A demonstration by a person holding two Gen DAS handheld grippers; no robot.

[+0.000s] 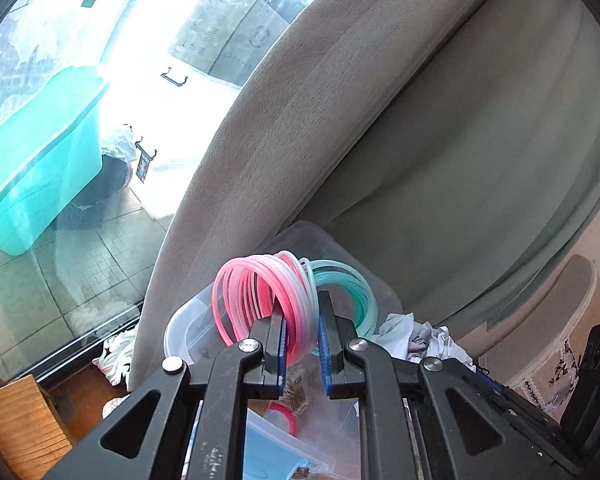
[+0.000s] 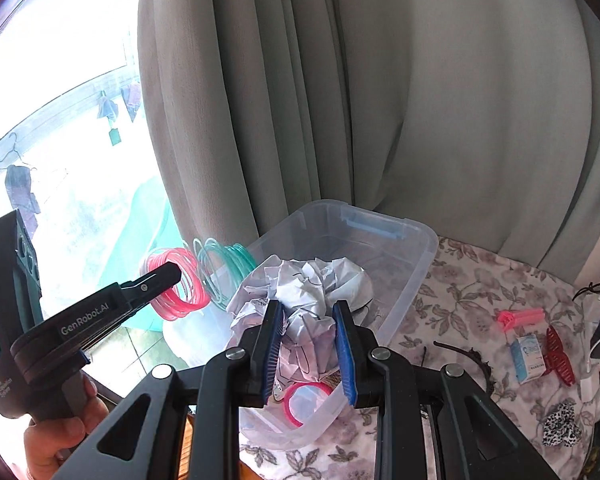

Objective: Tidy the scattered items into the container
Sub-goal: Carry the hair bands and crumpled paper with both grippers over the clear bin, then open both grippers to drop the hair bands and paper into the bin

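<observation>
Left wrist view: my left gripper [image 1: 302, 340] has its blue pads nearly together, pinching a bundle of thin bangles [image 1: 268, 294], pink and clear loops fanning up to the left of the tips, green ones spilling off to the right. Directly beyond and below the tips sits the clear plastic container [image 1: 188, 320], with a pink ring [image 1: 283, 420] lying on its floor under my fingers beside a small packet whose print is too blurred to read. Crumpled white cloth [image 1: 428, 340] shows just right of the tips, the grey curtain [image 1: 380, 140] rises behind, and far off to the left, through the window, stands a teal tub [image 1: 40, 160]. Right wrist view: my right gripper [image 2: 310, 344] is closed partway, its blue pads pressed against both sides of that crumpled white cloth [image 2: 300, 284], held over the near end of the container [image 2: 400, 240]; the pink ring [image 2: 306, 400] lies just below the tips. Over to the left my left gripper [image 2: 172, 274] shows side-on, "GenRobot.AI" in white on its arm, bangles [image 2: 188, 280] hanging from its tip beside the container's left wall. On the floral tablecloth [image 2: 460, 300] to my right lie a pink clip [image 2: 520, 318], a small blue-and-white box [image 2: 528, 358] with unreadable print, a red claw clip [image 2: 558, 356] and a leopard-print scrunchie [image 2: 562, 426].
</observation>
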